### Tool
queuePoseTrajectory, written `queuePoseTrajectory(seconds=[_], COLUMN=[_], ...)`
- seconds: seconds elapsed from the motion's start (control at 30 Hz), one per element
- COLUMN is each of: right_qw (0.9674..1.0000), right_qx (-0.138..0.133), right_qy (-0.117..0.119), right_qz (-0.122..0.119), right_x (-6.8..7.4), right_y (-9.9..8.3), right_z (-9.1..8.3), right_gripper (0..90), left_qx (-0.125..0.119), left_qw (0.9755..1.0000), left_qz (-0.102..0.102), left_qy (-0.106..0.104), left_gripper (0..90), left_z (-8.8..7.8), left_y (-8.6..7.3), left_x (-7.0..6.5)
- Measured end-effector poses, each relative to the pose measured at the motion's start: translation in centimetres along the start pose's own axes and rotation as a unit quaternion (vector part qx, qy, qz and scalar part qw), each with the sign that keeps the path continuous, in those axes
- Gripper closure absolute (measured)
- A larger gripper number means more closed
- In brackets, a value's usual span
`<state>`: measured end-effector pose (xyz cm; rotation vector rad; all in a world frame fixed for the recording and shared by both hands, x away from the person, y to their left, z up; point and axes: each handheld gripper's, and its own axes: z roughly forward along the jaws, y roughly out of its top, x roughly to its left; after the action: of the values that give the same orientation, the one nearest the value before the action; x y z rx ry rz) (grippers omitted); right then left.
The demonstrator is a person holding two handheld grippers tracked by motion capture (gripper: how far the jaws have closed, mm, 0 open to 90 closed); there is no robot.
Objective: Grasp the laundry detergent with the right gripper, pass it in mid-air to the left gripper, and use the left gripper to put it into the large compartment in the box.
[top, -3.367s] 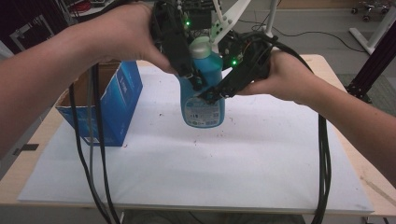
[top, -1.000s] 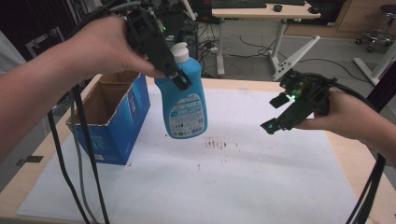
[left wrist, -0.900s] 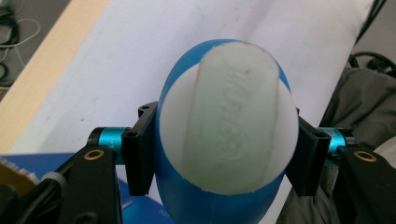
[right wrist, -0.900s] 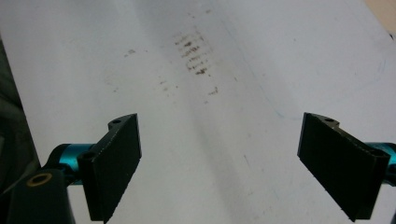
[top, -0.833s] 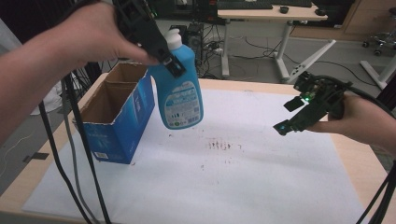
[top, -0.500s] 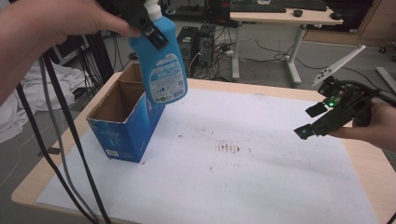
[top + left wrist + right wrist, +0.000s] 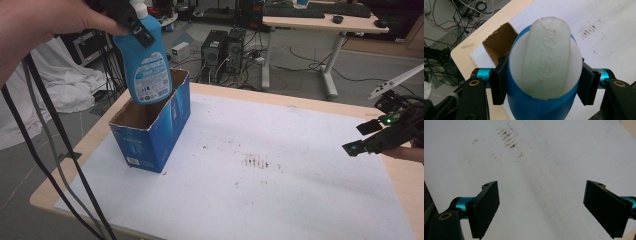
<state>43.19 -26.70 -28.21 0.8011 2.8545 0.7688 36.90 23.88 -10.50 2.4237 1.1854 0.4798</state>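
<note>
A blue detergent bottle with a white cap hangs in the air, its base just over the open top of a blue cardboard box. My left gripper is shut on the bottle's neck, and both pads press its blue shoulder in the left gripper view. At the table's right side my right gripper stands open with nothing between its jaws. In the right gripper view those wide-apart pads hover over the bare white sheet.
A white sheet with a dark smudge covers the wooden table. Black cables trail from my left hand past the table's left edge. Desks, computers and a white cloth stand on the floor beyond.
My left gripper has carried the bottle up and to the left, from beside the box to over its opening. The right gripper has drifted further right, still open.
</note>
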Motion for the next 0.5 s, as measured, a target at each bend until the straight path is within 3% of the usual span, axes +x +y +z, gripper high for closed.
queuePoseTrajectory(seconds=[0.23, 0.4, 0.5], right_qw=[1.0000, 1.0000, 0.9999], right_qx=[0.008, 0.005, 0.004], right_qy=[-0.004, -0.005, -0.009], right_qz=[-0.001, 0.003, 0.008], right_x=[-0.1, -0.2, -0.4], right_y=[-0.2, -0.4, -0.7], right_z=[0.2, 0.0, -0.3], right_gripper=[13.0, 13.0, 13.0], left_qx=[0.007, 0.011, 0.018], left_qw=[0.9998, 0.9997, 0.9995], left_qz=[-0.017, -0.019, -0.024], left_qy=[0.008, 0.013, 0.013], left_gripper=[37.4, 37.4, 37.4], left_z=[0.6, 1.0, 1.9], left_y=[-0.8, -1.0, -1.4], left_x=[0.8, 1.1, 1.4])
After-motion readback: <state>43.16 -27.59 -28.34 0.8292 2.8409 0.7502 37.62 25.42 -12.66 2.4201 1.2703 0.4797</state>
